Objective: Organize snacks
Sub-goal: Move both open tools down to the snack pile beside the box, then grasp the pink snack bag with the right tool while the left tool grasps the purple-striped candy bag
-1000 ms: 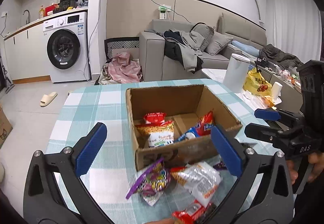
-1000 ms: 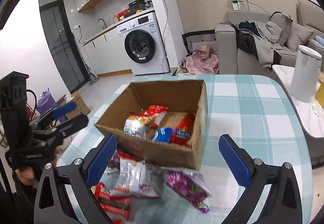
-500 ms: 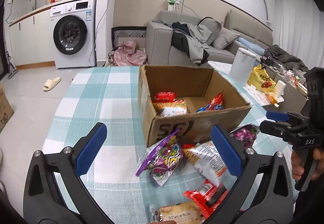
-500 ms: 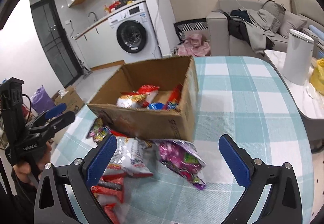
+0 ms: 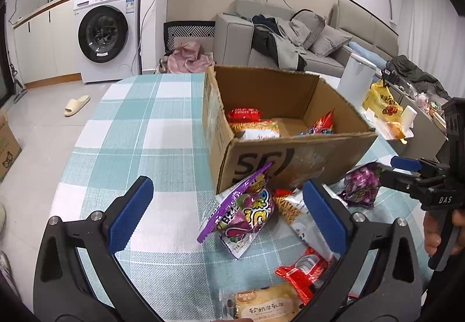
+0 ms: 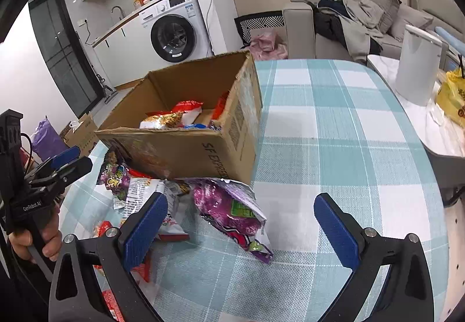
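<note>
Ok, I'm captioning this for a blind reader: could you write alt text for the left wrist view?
The open left claw hovers over loose snack packets on a teal checked tablecloth, nearest a purple candy bag leaning against an open cardboard box already holding several snacks. The right claw reaches in from the right edge.

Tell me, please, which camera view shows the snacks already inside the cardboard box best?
The left wrist view: it looks down over the near wall of the cardboard box, showing the red packet, the yellow packet and bare floor. In the right wrist view the box's front wall hides most of them; only their tops show.
</note>
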`<action>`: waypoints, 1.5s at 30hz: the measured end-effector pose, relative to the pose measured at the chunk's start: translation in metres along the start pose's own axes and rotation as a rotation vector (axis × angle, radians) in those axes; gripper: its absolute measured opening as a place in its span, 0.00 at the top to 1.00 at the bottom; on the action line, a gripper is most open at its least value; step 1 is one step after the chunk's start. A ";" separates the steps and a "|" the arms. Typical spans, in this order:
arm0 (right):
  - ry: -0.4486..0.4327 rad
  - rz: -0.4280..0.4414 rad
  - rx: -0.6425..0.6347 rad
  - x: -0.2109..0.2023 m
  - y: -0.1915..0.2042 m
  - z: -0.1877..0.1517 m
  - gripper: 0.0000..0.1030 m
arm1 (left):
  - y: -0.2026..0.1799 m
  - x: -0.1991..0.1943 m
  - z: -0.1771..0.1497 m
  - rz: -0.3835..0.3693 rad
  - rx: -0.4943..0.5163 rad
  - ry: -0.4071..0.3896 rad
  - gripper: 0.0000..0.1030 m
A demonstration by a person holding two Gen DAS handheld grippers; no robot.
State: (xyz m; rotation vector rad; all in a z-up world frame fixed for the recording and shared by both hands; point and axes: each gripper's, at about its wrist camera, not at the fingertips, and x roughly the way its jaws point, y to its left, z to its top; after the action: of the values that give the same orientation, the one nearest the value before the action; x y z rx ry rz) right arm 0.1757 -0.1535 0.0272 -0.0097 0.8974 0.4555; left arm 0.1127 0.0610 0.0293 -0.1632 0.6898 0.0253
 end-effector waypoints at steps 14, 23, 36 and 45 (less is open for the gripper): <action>0.054 0.008 0.017 0.025 -0.005 -0.007 0.01 | 0.017 0.039 -0.013 0.026 -0.032 0.078 0.01; 0.069 0.014 0.010 0.032 0.000 -0.009 0.00 | 0.019 0.053 -0.016 0.028 -0.023 0.104 0.01; 0.076 0.029 0.006 0.035 0.002 -0.011 0.00 | 0.025 0.066 -0.021 0.019 -0.039 0.128 0.01; 0.073 0.031 0.008 0.037 0.001 -0.011 0.01 | 0.024 0.072 -0.024 0.003 -0.035 0.136 0.01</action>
State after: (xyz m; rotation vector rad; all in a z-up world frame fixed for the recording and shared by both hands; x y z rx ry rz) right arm 0.1863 -0.1407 -0.0073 -0.0049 0.9724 0.4830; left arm 0.1508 0.0785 -0.0382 -0.1984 0.8255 0.0296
